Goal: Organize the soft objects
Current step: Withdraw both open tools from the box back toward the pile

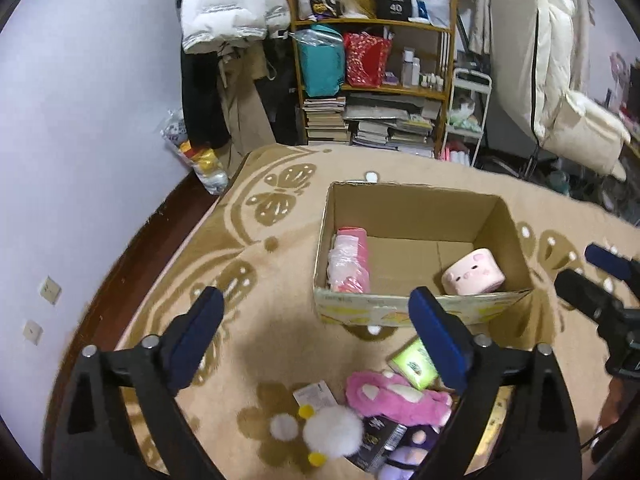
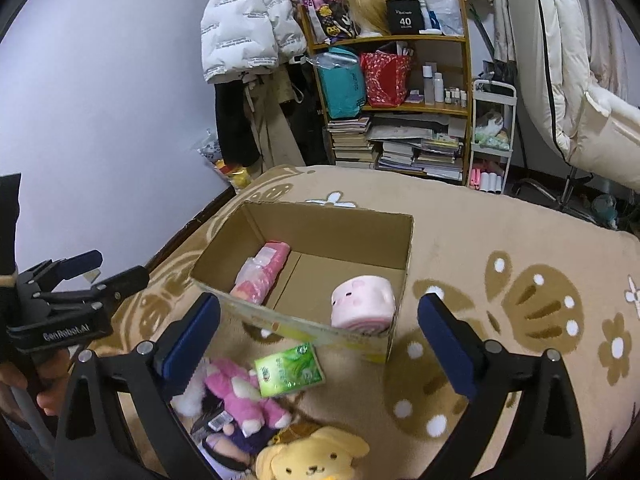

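An open cardboard box (image 1: 416, 208) (image 2: 320, 220) stands on a patterned beige rug. Inside lie a pink pig plush (image 1: 474, 272) (image 2: 362, 300) and a pink plastic-wrapped pack (image 1: 349, 260) (image 2: 264, 272). In front of the box lies a pile: a pink plush (image 1: 394, 394) (image 2: 240, 390), a green tissue pack (image 1: 414, 364) (image 2: 289, 369), a white fluffy toy (image 1: 320, 430), a purple doll (image 1: 404, 452) (image 2: 232, 438) and a yellow dog plush (image 2: 312, 458). My left gripper (image 1: 316, 328) hangs open above the pile; it also shows in the right wrist view (image 2: 114, 270). My right gripper (image 2: 320, 332) is open and empty over the pile.
A wooden shelf (image 1: 372, 60) (image 2: 392, 76) with bags, bottles and stacked books stands behind the rug, with hanging coats (image 1: 228, 4) to its left and a white cart (image 2: 492, 136) to its right. The lilac wall (image 1: 80, 120) runs along the left.
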`<state>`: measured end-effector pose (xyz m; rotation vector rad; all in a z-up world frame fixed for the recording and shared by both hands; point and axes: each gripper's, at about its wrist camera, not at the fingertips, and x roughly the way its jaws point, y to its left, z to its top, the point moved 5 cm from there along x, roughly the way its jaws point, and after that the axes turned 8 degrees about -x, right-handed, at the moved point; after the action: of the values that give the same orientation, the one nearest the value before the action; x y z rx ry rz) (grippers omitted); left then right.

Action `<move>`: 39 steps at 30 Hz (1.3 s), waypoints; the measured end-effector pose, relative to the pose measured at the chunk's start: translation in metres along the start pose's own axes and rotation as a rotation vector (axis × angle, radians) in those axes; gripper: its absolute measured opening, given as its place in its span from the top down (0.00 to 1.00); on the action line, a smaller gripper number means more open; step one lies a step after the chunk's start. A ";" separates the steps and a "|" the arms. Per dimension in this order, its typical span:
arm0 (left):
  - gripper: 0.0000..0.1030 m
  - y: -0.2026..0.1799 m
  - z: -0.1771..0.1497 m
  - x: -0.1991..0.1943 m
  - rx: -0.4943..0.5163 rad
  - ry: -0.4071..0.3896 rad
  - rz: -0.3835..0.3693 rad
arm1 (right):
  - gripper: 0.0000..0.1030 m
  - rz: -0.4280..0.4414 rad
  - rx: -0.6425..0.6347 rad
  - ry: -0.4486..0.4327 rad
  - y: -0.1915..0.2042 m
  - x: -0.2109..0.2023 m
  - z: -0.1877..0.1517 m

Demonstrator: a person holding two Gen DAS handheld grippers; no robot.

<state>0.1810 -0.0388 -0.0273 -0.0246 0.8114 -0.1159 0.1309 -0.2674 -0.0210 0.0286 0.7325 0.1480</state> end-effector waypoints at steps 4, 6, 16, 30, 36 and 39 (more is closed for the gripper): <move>0.08 0.007 -0.011 -0.012 -0.013 0.018 -0.008 | 0.00 -0.009 -0.005 -0.005 0.006 -0.016 -0.007; 0.08 0.010 -0.018 -0.019 -0.006 0.024 0.001 | 0.00 -0.012 -0.006 -0.004 0.009 -0.023 -0.011; 0.08 0.025 -0.063 -0.036 0.006 0.074 0.023 | 0.00 -0.003 -0.044 0.017 0.030 -0.053 -0.047; 0.08 0.027 -0.084 -0.040 0.013 0.086 0.043 | 0.00 -0.017 -0.045 0.043 0.034 -0.052 -0.076; 0.08 0.028 -0.092 -0.029 0.029 0.109 0.062 | 0.00 -0.009 -0.033 0.078 0.032 -0.038 -0.087; 0.08 0.027 -0.095 -0.019 0.036 0.137 0.069 | 0.00 -0.005 -0.029 0.106 0.030 -0.028 -0.093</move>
<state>0.1012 -0.0081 -0.0805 0.0458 0.9460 -0.0671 0.0448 -0.2439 -0.0694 -0.0091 0.8361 0.1567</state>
